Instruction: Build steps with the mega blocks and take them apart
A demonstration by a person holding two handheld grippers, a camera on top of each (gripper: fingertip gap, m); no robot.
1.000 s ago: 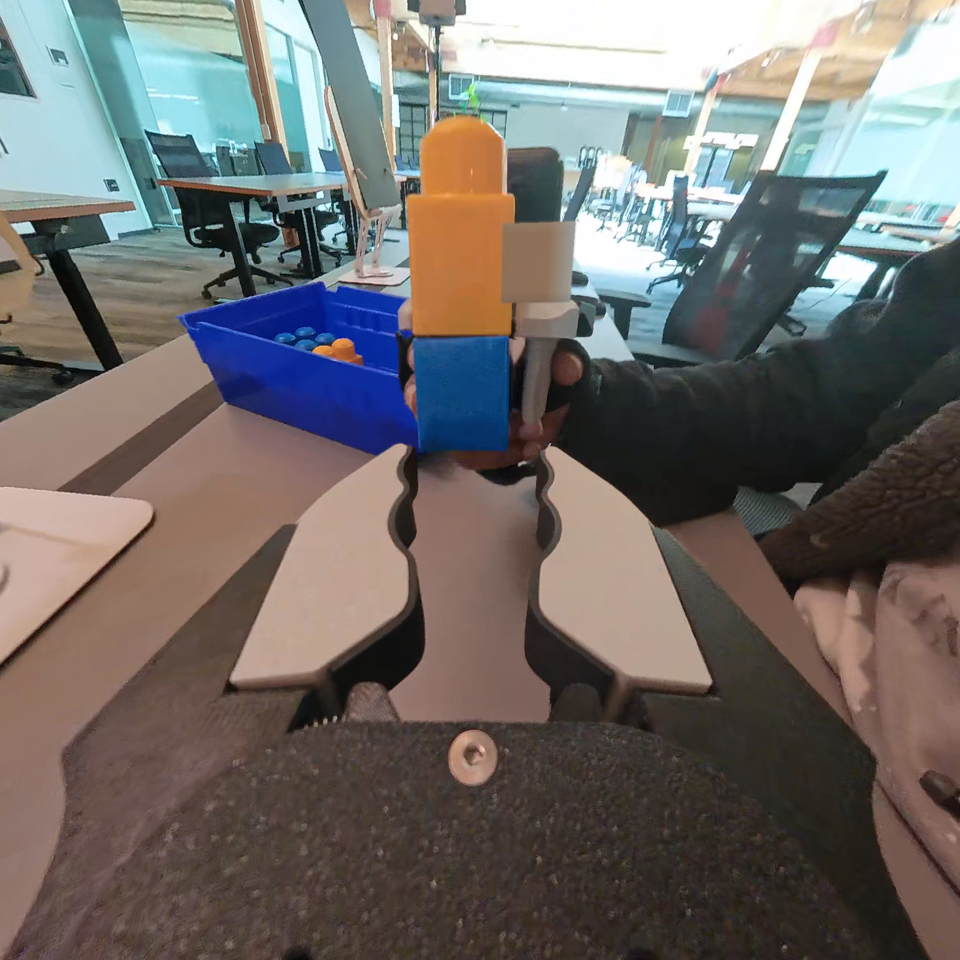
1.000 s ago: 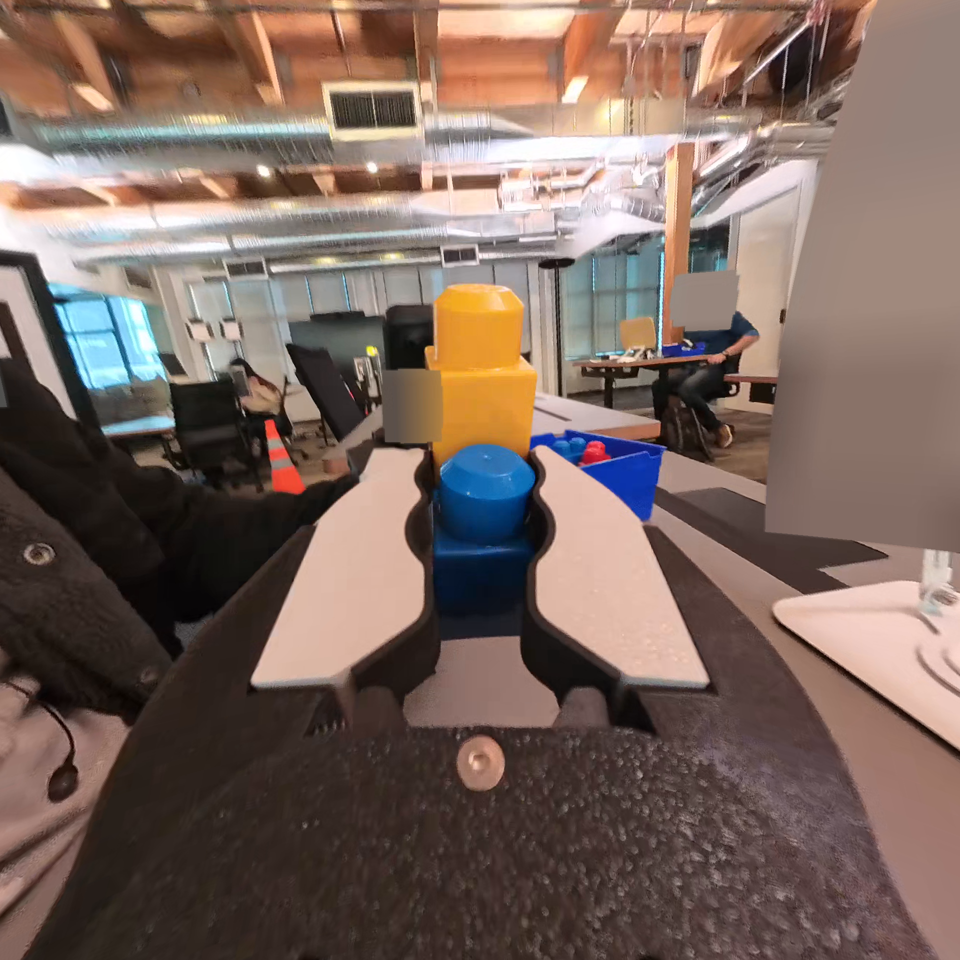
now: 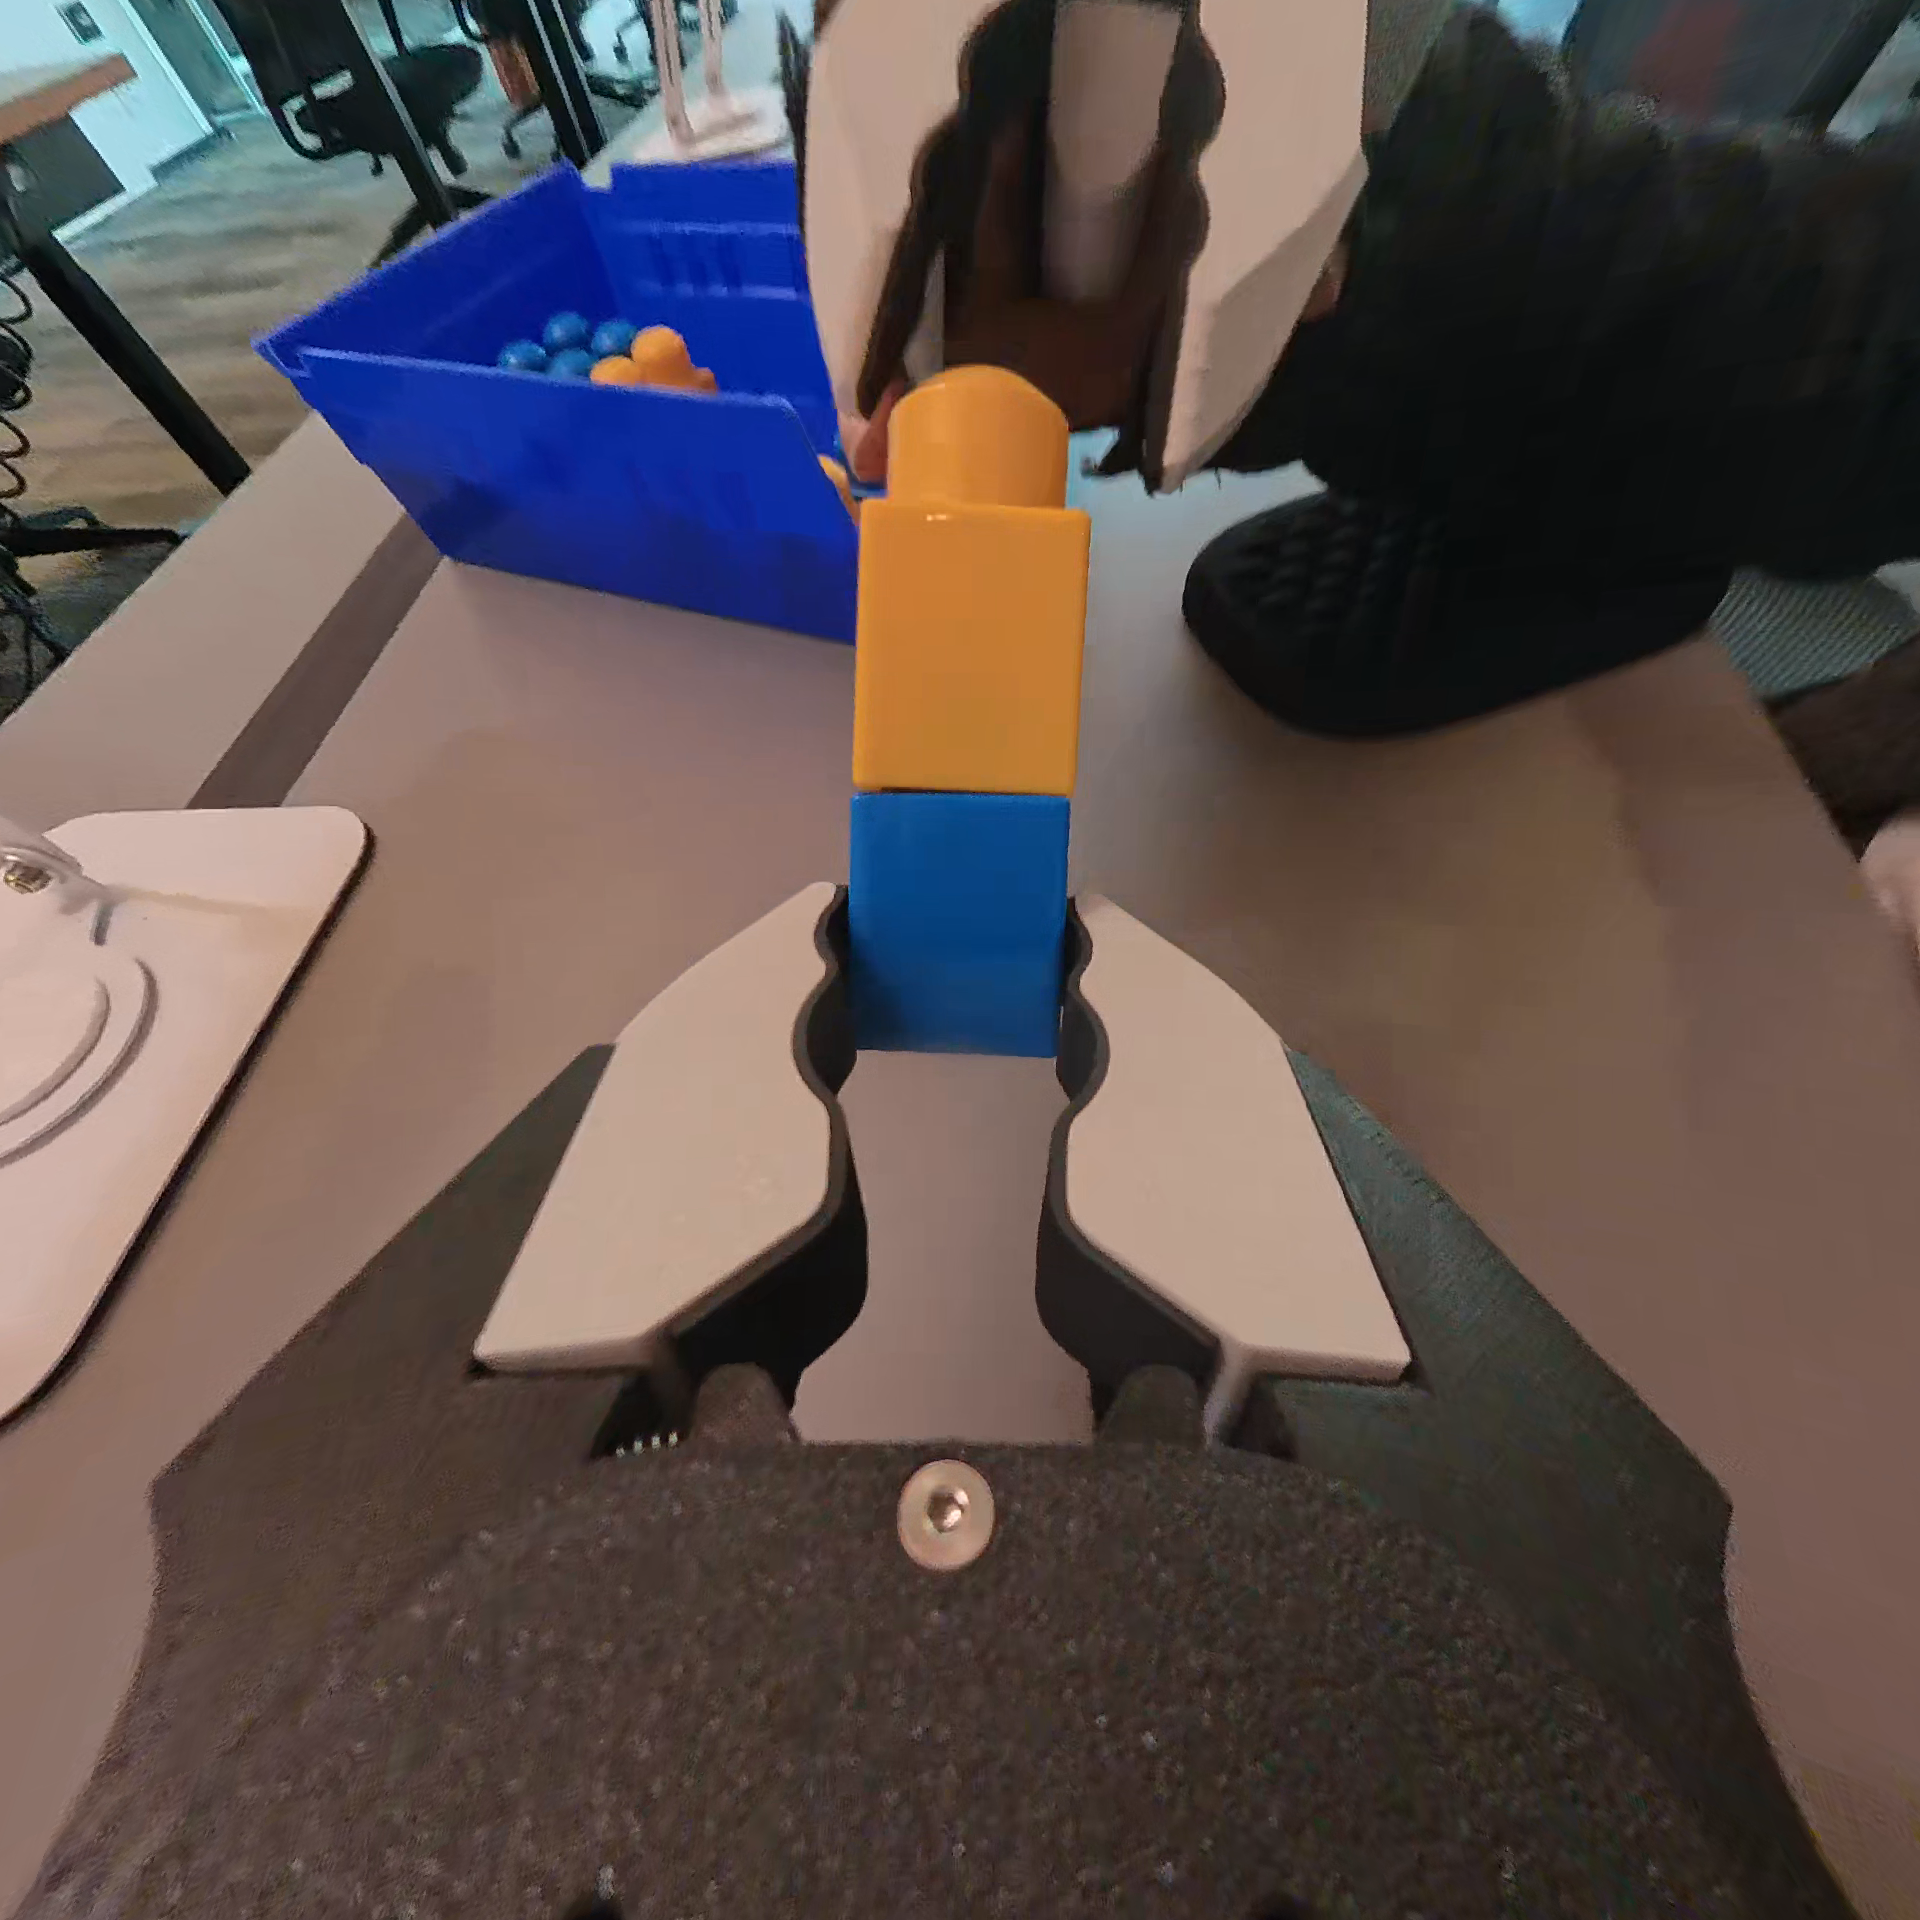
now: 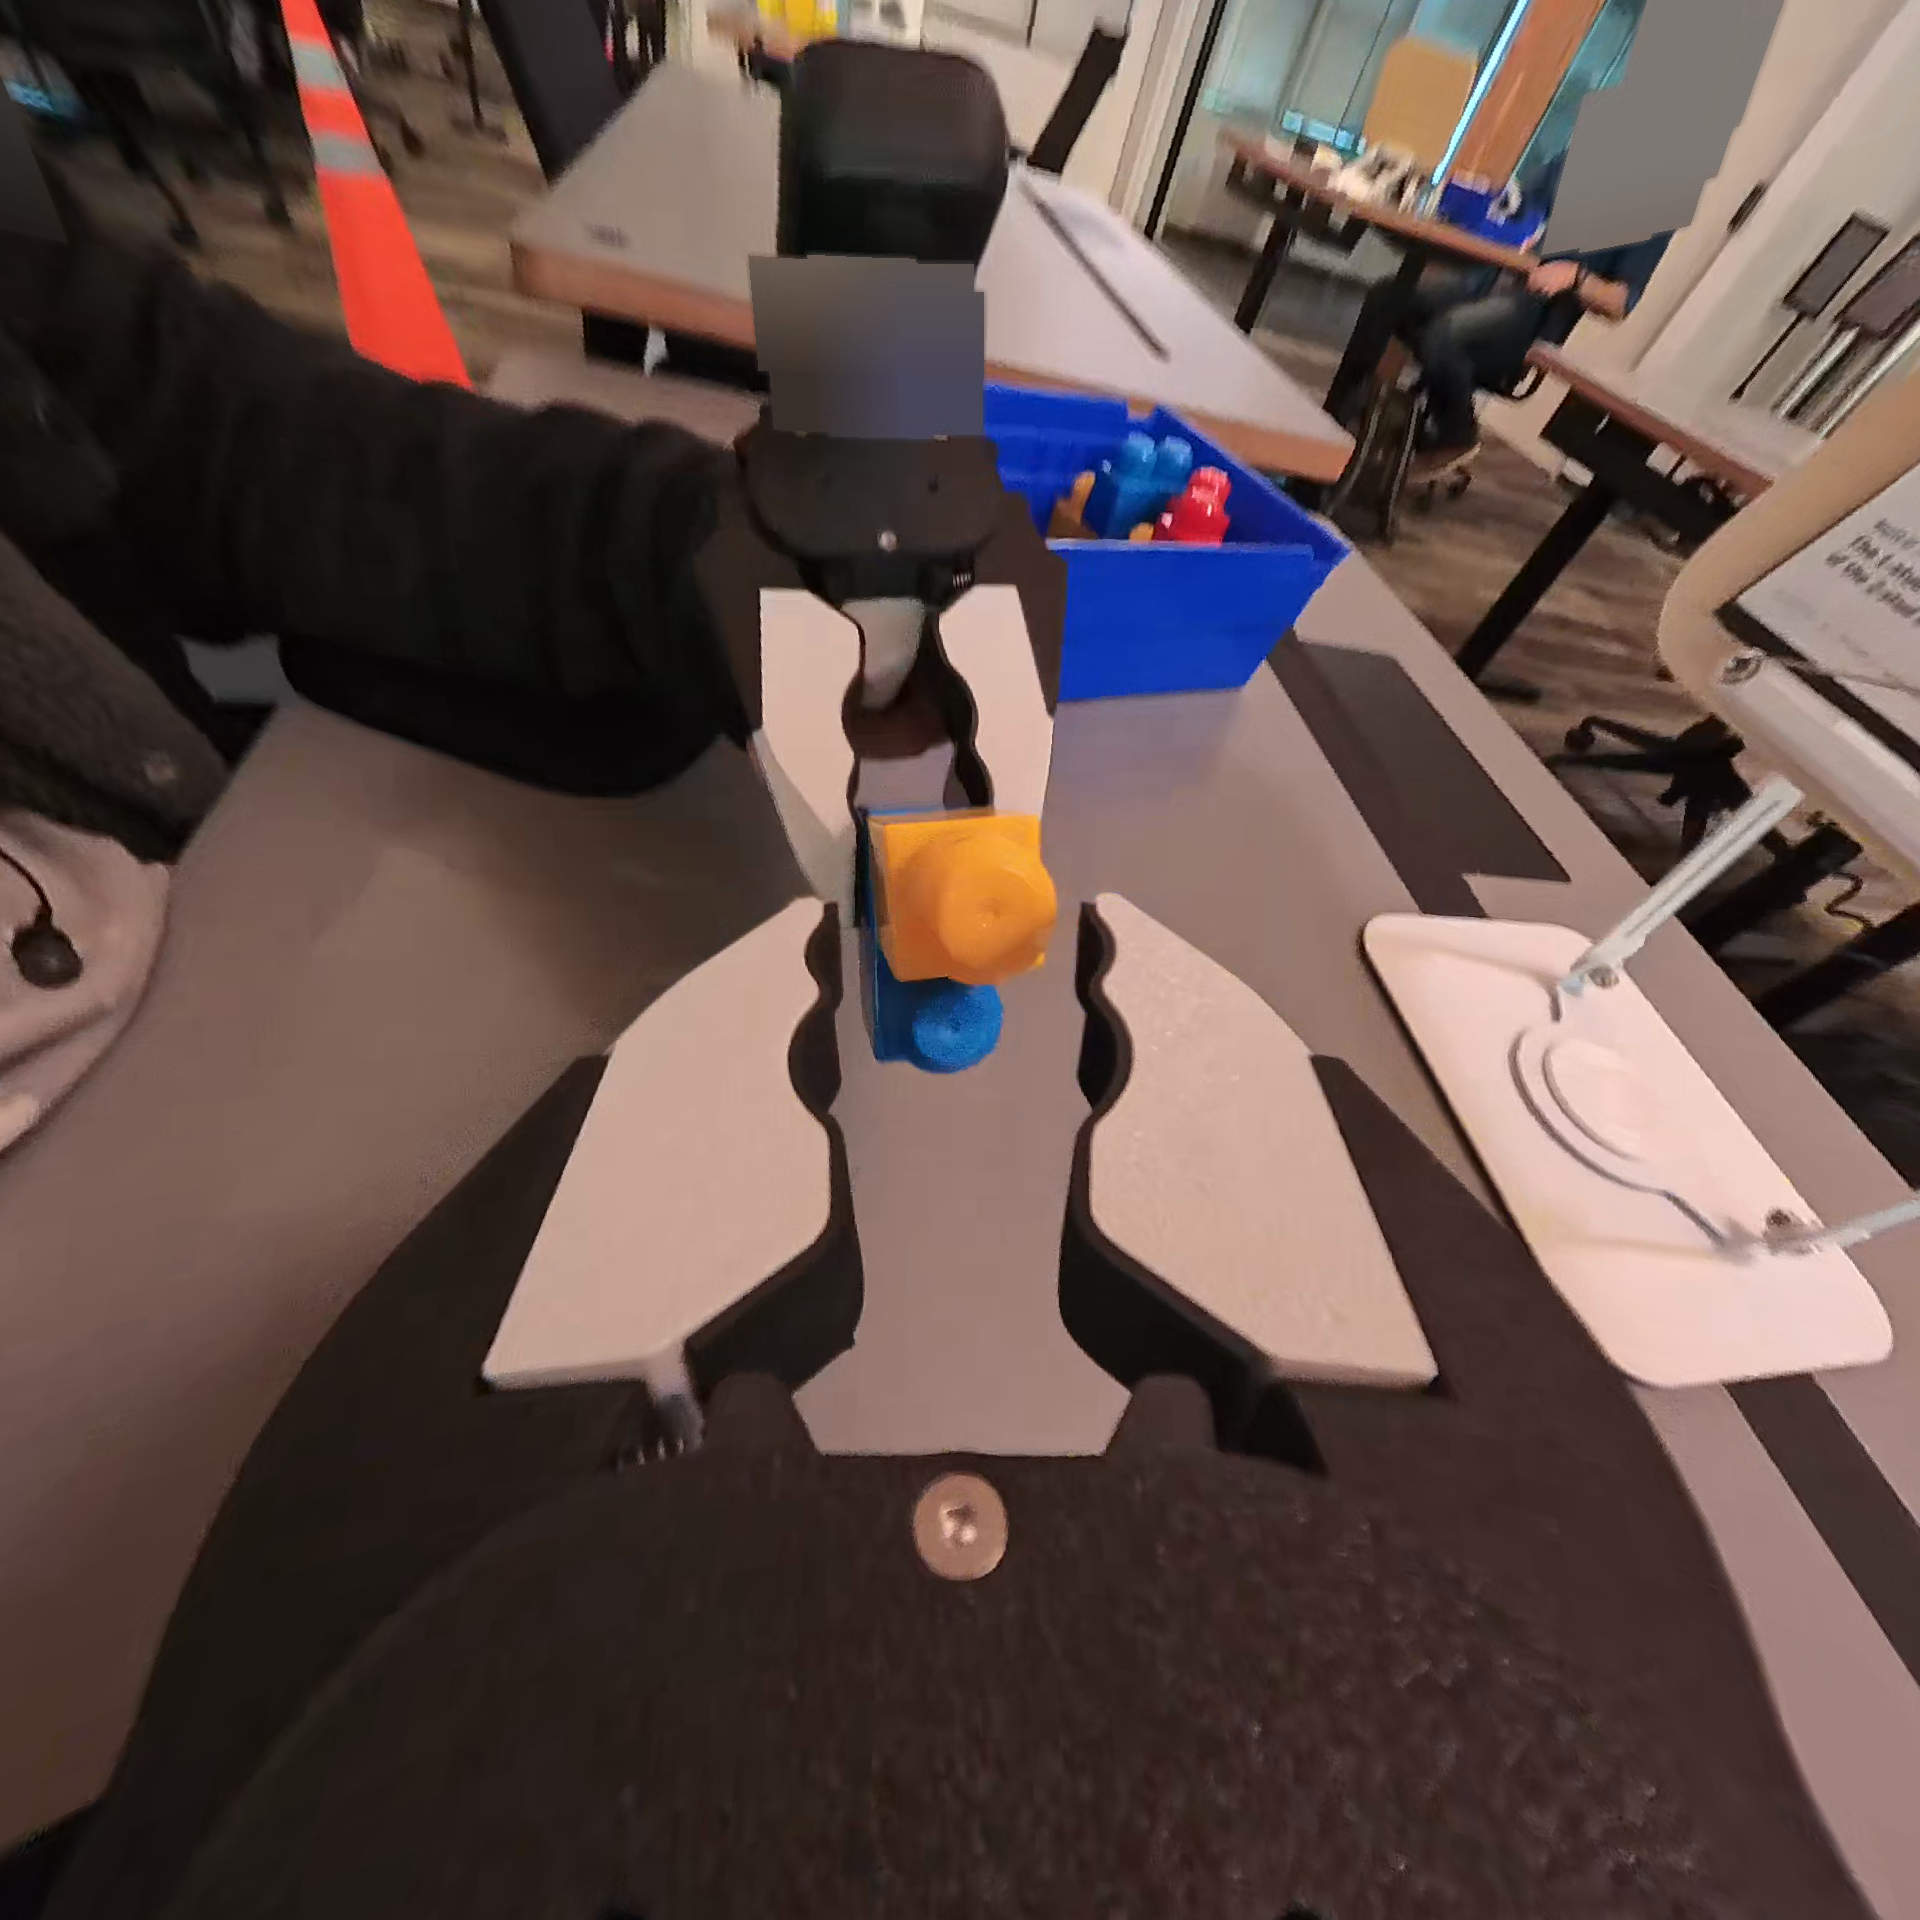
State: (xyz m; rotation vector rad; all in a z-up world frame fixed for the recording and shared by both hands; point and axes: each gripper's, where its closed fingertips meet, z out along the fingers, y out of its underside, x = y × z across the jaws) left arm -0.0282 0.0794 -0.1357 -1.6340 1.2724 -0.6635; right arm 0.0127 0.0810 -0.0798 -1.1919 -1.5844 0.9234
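Left wrist view: left gripper [image 3: 958, 961] fingers clamped on blue block [image 3: 956, 925], base hidden; right gripper [image 4: 956, 961] fingers apart.

A grey table [image 3: 540, 748] is seen under a white flat base plate [image 4: 1621, 1143] near its edge. An orange traffic cone [image 4: 364, 197] is located on the floor behind the table. Further desks [image 4: 1039, 239] and black office chairs [image 3: 343, 94] are visible in the background.
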